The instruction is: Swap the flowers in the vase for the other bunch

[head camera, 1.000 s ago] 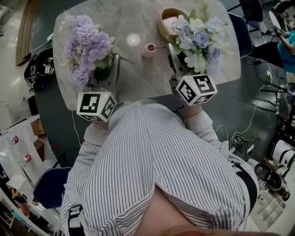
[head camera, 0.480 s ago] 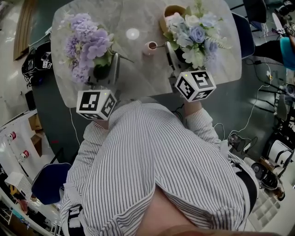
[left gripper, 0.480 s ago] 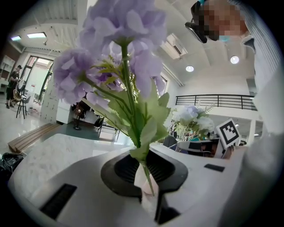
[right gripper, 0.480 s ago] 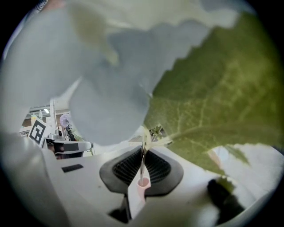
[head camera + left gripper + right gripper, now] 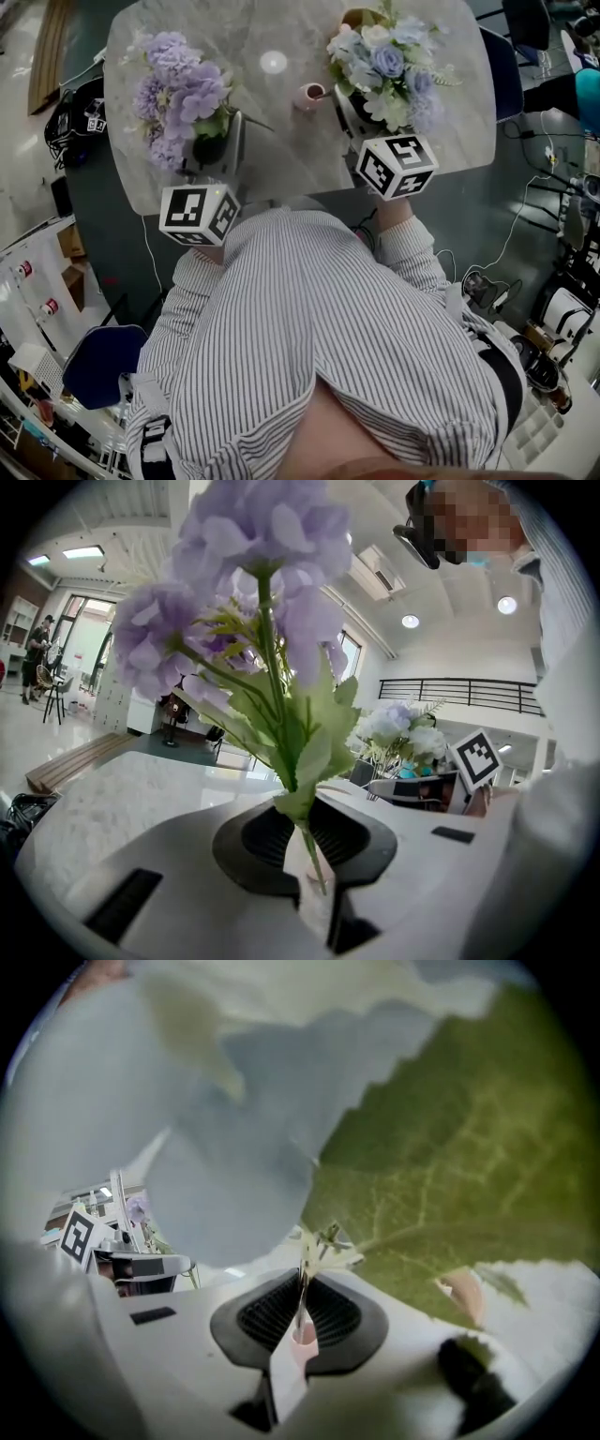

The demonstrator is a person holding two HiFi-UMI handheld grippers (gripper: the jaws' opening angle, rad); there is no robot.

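Head view: the left gripper point(image 5: 219, 148) holds the purple bunch point(image 5: 178, 89) upright over the table's point(image 5: 281, 159) left side. The right gripper point(image 5: 356, 112) holds the blue-and-white bunch point(image 5: 384, 66) near the far right edge, with the pink vase point(image 5: 309, 95) just to its left.

Left gripper view: the jaws are pinched narrow on the purple bunch's green stem point(image 5: 309, 850).

Right gripper view: the jaws clamp a thin stem point(image 5: 301, 1299), under leaf and petals.

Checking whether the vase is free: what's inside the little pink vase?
No flowers stand in the pink vase: the purple bunch is in the left gripper, the blue-white bunch in the right gripper. The vase's bottom is hidden.
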